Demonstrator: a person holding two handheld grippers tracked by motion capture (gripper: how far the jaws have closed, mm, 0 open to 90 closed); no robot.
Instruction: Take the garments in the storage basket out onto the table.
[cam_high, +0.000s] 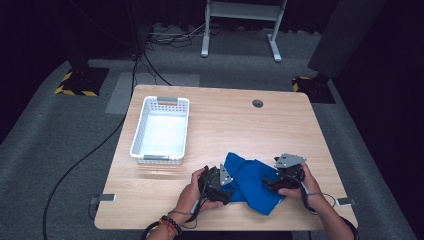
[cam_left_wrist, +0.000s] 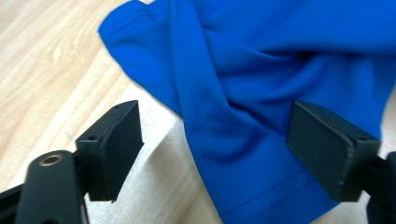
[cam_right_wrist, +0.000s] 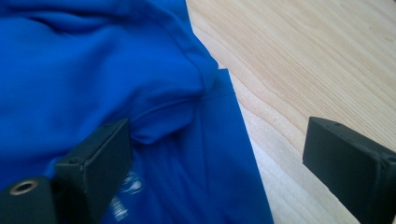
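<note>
- Left gripper (cam_left_wrist: 215, 154): its two black jaws stand wide apart, a fold of blue cloth (cam_left_wrist: 261, 79) lying between them; the pads press on nothing.
- In the left gripper view the right-hand jaw sits over the cloth's stitched hem, while the left-hand jaw hangs above bare wood.
- Right gripper (cam_right_wrist: 215, 158): jaws likewise spread wide, with the cloth's edge running up between them; one jaw lies at or just over the fabric, though whether it touches cannot be told, and the other stands clear above the table (cam_right_wrist: 317, 60).
- The pads are matt black, blocky and flat-faced, with a brass-coloured rivet showing at the base of one jaw on each gripper.
- The cloth is smooth knit in saturated blue, rumpled into soft ridges, with a double seam along one border and a faint white print near the right gripper's jaw.
- From the high view the cloth (cam_high: 252, 180) lies crumpled at the near middle of the table (cam_high: 225, 115), between the two grippers, each held in a hand (cam_high: 192, 192).
- The table is pale wood-grain with rounded corners.
- A white slotted plastic basket (cam_high: 161, 102) sits on its far left part, well apart from the cloth.
</note>
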